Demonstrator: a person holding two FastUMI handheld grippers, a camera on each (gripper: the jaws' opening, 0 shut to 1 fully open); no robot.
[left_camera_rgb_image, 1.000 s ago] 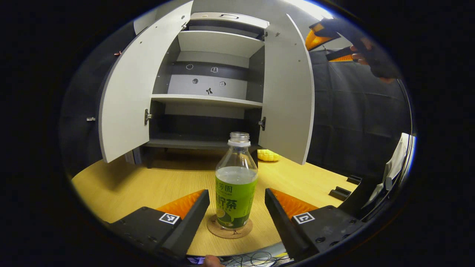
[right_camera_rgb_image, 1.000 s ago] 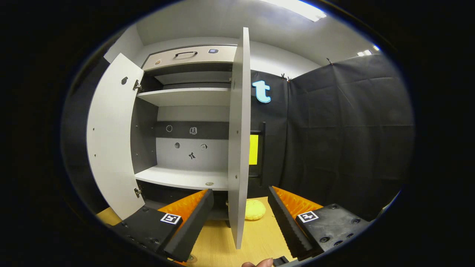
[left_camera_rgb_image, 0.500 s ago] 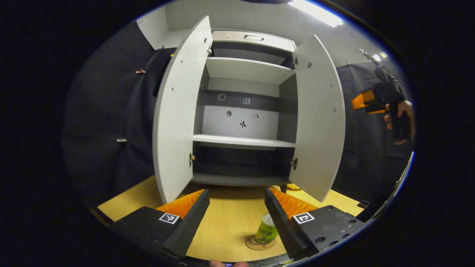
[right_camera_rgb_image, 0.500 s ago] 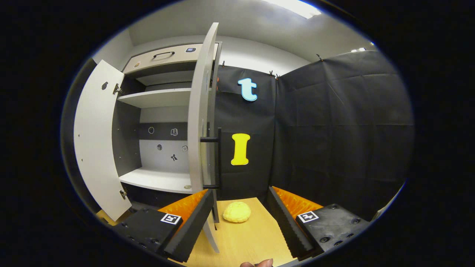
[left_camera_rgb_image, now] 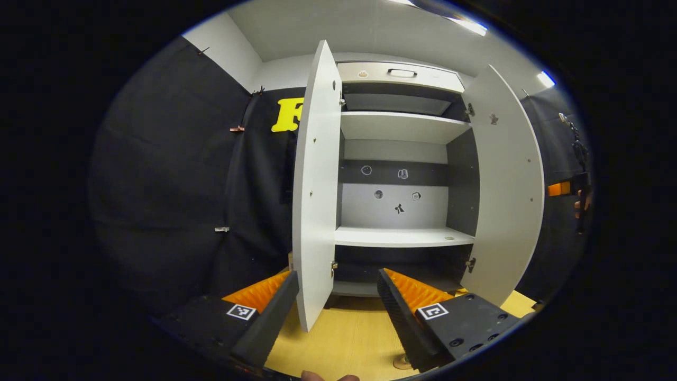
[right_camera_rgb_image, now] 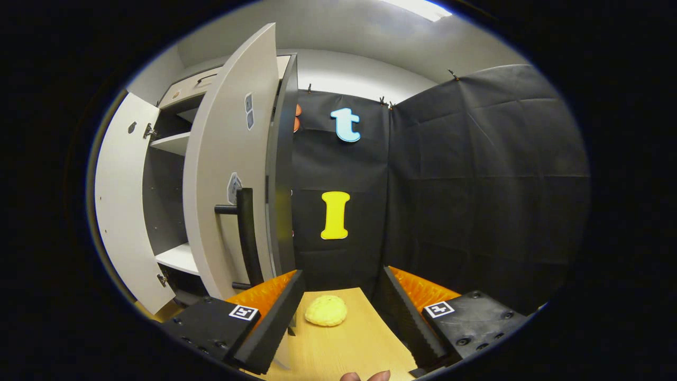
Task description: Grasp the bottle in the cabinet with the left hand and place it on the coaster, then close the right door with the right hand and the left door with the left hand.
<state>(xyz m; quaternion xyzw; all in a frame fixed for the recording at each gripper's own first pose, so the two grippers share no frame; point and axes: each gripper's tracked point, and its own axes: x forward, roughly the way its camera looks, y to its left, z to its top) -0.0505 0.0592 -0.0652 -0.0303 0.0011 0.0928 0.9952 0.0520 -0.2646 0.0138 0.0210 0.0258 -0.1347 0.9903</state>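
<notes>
In the left gripper view, my left tongs [left_camera_rgb_image: 338,301] gape wide at 6 o'clock and hold nothing. One cabinet [left_camera_rgb_image: 400,79] stands ahead with two doors: the left door [left_camera_rgb_image: 316,185] at 12 o'clock, edge toward me, and the right door [left_camera_rgb_image: 510,196] at 3 o'clock, swung out. I count two shelves [left_camera_rgb_image: 402,237] inside, both bare. A sliver of the coaster [left_camera_rgb_image: 400,363] lies on the desk [left_camera_rgb_image: 338,344] at 5 o'clock; I cannot see the bottle.

In the right gripper view, my right tongs [right_camera_rgb_image: 342,312] are spread wide, empty. The right door's one handle [right_camera_rgb_image: 246,235] is at 9 o'clock. One yellow lump [right_camera_rgb_image: 326,310] sits on the desk between the fingers.
</notes>
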